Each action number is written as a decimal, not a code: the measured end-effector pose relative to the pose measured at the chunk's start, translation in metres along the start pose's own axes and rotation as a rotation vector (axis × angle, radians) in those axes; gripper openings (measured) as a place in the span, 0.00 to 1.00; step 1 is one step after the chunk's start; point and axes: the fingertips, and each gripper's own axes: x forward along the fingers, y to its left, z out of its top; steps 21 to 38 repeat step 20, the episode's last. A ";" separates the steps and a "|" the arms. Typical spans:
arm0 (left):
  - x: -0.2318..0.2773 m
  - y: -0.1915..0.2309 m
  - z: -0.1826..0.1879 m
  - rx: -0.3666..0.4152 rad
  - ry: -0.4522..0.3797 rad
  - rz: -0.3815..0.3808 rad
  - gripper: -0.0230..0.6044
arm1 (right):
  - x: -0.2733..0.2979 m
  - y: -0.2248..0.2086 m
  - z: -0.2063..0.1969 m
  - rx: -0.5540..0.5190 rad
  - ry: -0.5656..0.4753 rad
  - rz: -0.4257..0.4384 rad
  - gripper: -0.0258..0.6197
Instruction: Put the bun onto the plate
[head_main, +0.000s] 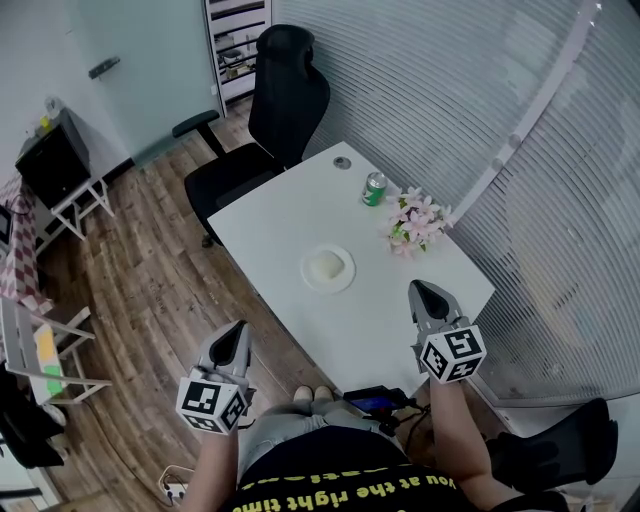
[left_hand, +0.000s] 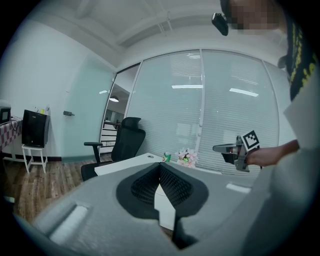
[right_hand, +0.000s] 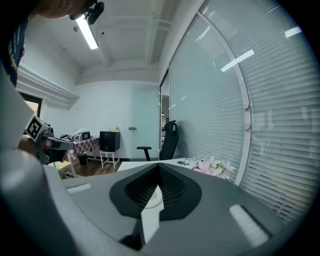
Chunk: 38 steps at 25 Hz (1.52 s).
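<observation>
A pale bun (head_main: 325, 265) lies on a white plate (head_main: 345, 281) in the middle of the white table (head_main: 280, 205). Both grippers hang near the table's front edge, well short of the plate. My left gripper (head_main: 240, 327) is off the table's left corner, over the wooden floor, and points toward the table. My right gripper (head_main: 417, 288) is over the table's right front part, right of the plate. In the left gripper view the left gripper (left_hand: 160, 166) has its jaws together with nothing between them. The right gripper (right_hand: 159, 166) in its own view is the same.
A green can (head_main: 374, 188) and a bunch of pink flowers (head_main: 415, 222) stand at the table's far right. A black office chair (head_main: 280, 110) is at the far end. A phone (head_main: 372, 402) sits by the person's waist. A glass wall with blinds runs along the right.
</observation>
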 end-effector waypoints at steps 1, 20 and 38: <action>0.000 0.000 0.000 0.000 -0.001 0.002 0.04 | 0.000 0.000 -0.002 0.000 0.002 0.000 0.05; -0.001 0.004 0.003 -0.002 -0.012 0.013 0.04 | 0.002 0.001 -0.004 -0.006 0.014 0.004 0.05; -0.001 0.004 0.003 -0.002 -0.012 0.013 0.04 | 0.002 0.001 -0.004 -0.006 0.014 0.004 0.05</action>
